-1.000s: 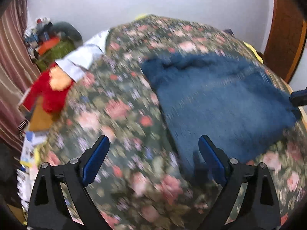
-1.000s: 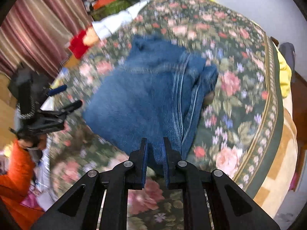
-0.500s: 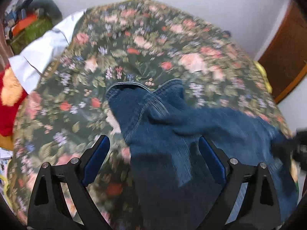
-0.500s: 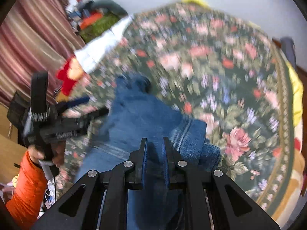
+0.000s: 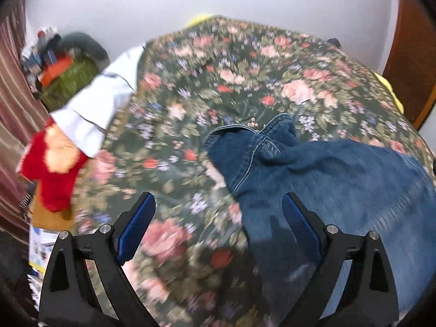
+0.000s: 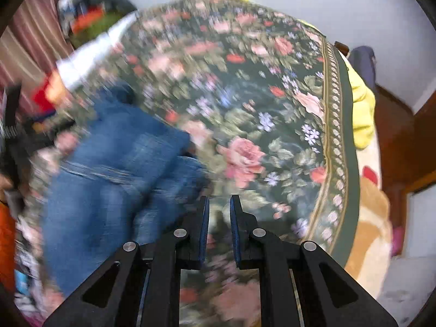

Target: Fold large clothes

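Note:
Blue jeans (image 5: 327, 179) lie bunched on the floral bedspread (image 5: 231, 87), filling the right half of the left wrist view with a leg cuff pointing to the far side. My left gripper (image 5: 218, 218) is wide open and empty, above the jeans' left edge. In the right wrist view the jeans (image 6: 114, 169) lie to the left, blurred. My right gripper (image 6: 219, 218) has its jaws a small gap apart with nothing between them, over bare bedspread (image 6: 272, 109) just right of the jeans.
A white cloth (image 5: 95, 103) and a red plush toy (image 5: 51, 169) lie at the bed's left edge, with clutter (image 5: 60, 65) in the corner behind. A yellow cloth (image 6: 359, 109) hangs off the right edge. A wooden door (image 5: 411, 54) stands at far right.
My right gripper has let go of the jeans and shifted to the right, off the denim. The jeans have dropped onto the bed. The left gripper stays open and has pulled back.

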The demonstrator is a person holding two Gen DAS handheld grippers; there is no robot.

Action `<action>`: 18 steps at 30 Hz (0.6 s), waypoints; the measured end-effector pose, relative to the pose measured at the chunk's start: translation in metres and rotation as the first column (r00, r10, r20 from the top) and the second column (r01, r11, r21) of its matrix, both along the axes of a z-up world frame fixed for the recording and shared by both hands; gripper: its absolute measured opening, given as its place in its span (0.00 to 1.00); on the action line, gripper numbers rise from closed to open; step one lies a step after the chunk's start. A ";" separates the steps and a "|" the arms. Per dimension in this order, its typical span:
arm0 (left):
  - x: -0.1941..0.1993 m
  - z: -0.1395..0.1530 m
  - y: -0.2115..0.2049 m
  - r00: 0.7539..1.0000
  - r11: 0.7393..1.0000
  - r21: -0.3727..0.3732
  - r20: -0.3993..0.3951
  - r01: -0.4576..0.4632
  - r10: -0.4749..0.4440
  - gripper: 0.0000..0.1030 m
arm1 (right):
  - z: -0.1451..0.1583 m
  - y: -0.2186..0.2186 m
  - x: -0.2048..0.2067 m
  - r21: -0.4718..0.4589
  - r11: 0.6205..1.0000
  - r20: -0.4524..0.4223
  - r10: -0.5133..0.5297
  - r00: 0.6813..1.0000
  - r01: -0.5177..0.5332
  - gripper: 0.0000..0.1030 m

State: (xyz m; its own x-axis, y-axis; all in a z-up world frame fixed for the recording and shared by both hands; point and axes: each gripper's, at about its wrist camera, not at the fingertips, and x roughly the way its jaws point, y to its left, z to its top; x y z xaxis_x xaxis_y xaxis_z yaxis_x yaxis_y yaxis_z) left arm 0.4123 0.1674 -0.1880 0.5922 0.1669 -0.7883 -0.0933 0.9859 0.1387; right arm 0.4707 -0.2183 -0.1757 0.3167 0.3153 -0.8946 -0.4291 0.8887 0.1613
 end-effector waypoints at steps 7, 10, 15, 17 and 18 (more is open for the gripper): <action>-0.060 0.021 -0.001 1.000 0.996 -0.089 0.028 0.006 -0.004 0.92 | 0.045 0.046 -0.055 0.069 0.983 0.086 0.163 0.983 -0.169 0.10; -0.076 0.012 -0.002 1.000 0.992 -0.127 0.004 0.003 -0.003 0.92 | 0.013 0.074 -0.070 -0.126 0.970 0.071 0.216 0.974 -0.206 0.10; -0.099 -0.010 -0.004 0.999 0.987 -0.157 -0.048 -0.015 0.008 0.92 | -0.017 0.076 -0.091 -0.261 0.948 0.151 0.225 0.963 -0.181 0.27; -0.106 -0.017 -0.003 0.998 0.984 -0.176 -0.068 -0.025 0.013 0.92 | -0.016 0.069 -0.092 -0.346 0.933 0.219 0.183 0.958 -0.099 0.88; -0.110 -0.021 -0.003 0.997 0.980 -0.195 -0.076 -0.027 0.012 0.92 | -0.015 0.061 -0.091 -0.365 0.930 0.265 0.156 0.952 -0.050 0.94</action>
State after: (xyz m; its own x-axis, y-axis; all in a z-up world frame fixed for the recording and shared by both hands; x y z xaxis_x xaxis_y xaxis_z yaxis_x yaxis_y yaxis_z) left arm 0.3023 0.1648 -0.2091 0.5293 0.0155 -0.8483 -0.1092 0.9928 -0.0500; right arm 0.3799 -0.1573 -0.1909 0.5567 0.0431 -0.8296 -0.5018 0.8133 -0.2945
